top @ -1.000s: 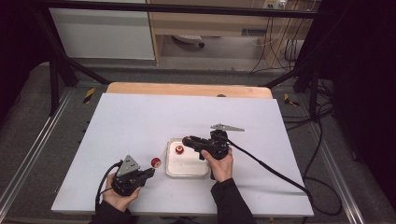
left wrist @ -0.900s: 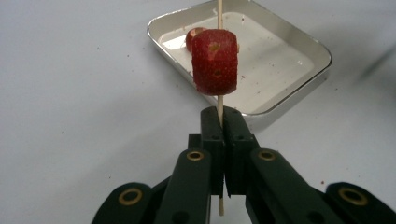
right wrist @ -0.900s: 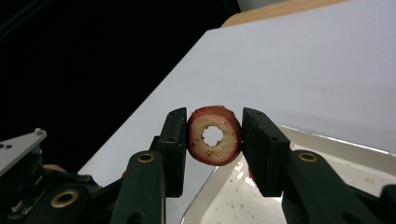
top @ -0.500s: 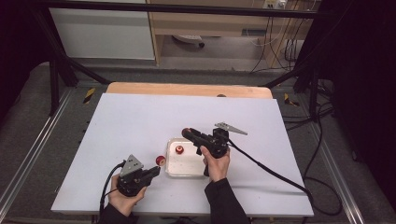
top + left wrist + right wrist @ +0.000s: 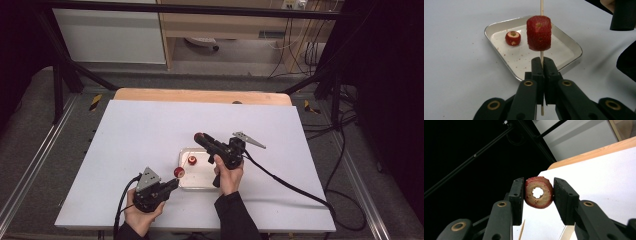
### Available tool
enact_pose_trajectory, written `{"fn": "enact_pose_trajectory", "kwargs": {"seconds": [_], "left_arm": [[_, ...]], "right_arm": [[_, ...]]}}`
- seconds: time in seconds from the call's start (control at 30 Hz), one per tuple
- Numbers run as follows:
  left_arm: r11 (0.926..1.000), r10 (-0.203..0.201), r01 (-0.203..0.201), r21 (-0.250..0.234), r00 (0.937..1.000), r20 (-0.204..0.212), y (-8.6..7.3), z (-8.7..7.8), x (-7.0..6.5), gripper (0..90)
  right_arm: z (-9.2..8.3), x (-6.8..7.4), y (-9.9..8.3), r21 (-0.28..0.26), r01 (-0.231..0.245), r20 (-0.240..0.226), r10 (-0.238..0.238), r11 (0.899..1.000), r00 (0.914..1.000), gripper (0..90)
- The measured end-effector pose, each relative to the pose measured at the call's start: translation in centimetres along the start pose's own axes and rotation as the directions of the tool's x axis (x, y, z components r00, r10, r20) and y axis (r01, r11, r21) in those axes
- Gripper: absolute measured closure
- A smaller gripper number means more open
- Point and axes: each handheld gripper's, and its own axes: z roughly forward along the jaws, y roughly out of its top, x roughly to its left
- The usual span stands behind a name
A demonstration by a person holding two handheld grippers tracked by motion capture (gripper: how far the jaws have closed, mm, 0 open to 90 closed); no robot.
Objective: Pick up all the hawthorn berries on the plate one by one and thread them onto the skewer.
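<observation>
Left tongs (image 5: 541, 67) pinch a skewer (image 5: 541, 7); right tongs (image 5: 538, 200) seemingly clamp a fruit ring (image 5: 539, 192); no writing legible.

White table (image 5: 150, 130), one metal tray (image 5: 186, 184) (seemingly speckled) on it

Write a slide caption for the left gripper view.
Left gripper shut on a wooden skewer carrying one red fruit piece, above a metal tray holding another.

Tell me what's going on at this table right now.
A person is threading red fruit pieces onto a skewer. The left gripper is shut on the thin wooden skewer, which already carries one piece. The right gripper holds a cored piece raised above the table. One more piece lies in the metal tray.
</observation>
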Motion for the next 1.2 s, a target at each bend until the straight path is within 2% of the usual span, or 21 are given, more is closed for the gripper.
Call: {"fn": "enact_pose_trajectory", "kwargs": {"seconds": [0.47, 0.63, 1.2], "left_arm": [[0.9993, -0.022, 0.022, -0.030, 0.9997, -0.007, 1.2, 0.9, -1.2, 88.2], [0.9988, -0.035, 0.035, -0.036, 0.9994, 0.009, 1.6, 1.0, -1.3, 88.2], [0.9980, -0.047, 0.047, -0.043, 0.9989, 0.005, 1.9, 1.2, -1.2, 88.2]], "right_arm": [[-0.3, 0.3, 0.2, -0.072, -0.019, -0.030, 0.017, 0.997, 0.9994, 62.4], [-0.3, 0.4, 0.2, -0.078, -0.019, -0.033, 0.017, 0.997, 0.9993, 62.4], [-0.3, 0.4, -0.3, -0.082, -0.026, -0.046, 0.022, 0.996, 0.9987, 62.4]]}}
